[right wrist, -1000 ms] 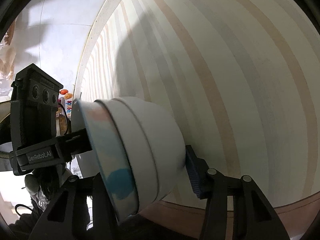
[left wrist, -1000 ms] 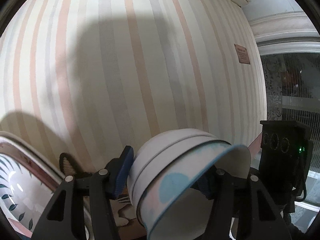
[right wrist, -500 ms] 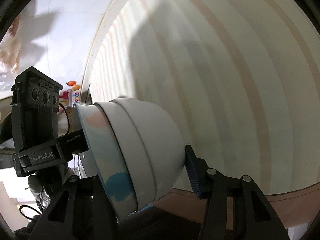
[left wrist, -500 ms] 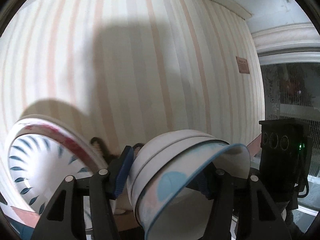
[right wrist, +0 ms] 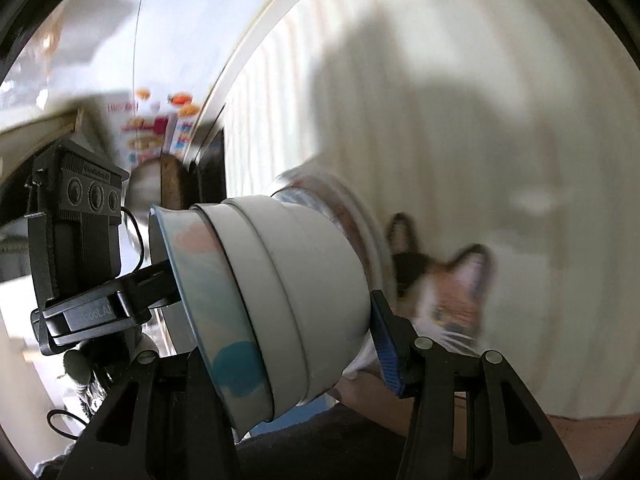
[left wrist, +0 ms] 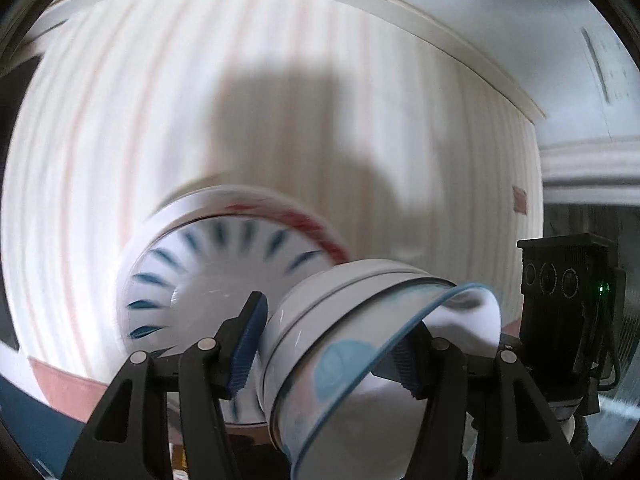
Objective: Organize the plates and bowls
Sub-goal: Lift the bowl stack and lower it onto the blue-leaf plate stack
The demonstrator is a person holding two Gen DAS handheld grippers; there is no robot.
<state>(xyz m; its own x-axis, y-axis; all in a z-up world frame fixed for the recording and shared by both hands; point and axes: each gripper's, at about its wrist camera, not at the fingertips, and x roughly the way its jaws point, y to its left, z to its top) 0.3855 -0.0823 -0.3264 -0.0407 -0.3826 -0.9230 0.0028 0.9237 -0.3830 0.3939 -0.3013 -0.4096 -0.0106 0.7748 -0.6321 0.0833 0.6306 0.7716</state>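
Observation:
A nested stack of white bowls (left wrist: 360,344), the inner one with a blue rim and pastel blotches, lies on its side in the air. My left gripper (left wrist: 332,336) is shut on it, one pad against the base and the other finger inside the mouth. My right gripper (right wrist: 288,340) is shut on the same stack of bowls (right wrist: 280,300); its blue pad presses the base and its other finger is hidden inside. Behind the bowls lies a pile of plates (left wrist: 224,280) with blue leaf marks and a red rim, blurred, also showing as the plates (right wrist: 344,216).
A striped cloth (left wrist: 160,120) covers the surface under everything. A cat picture (right wrist: 448,292) lies beside the plates. Each view shows the other gripper's black body (left wrist: 568,304) (right wrist: 80,240). Colourful posters (right wrist: 160,128) hang far off at the left.
Both grippers have swept across the striped cloth with the bowls held between them. The plates slid from the left edge to the middle behind the bowls, and the cat picture came into the right view.

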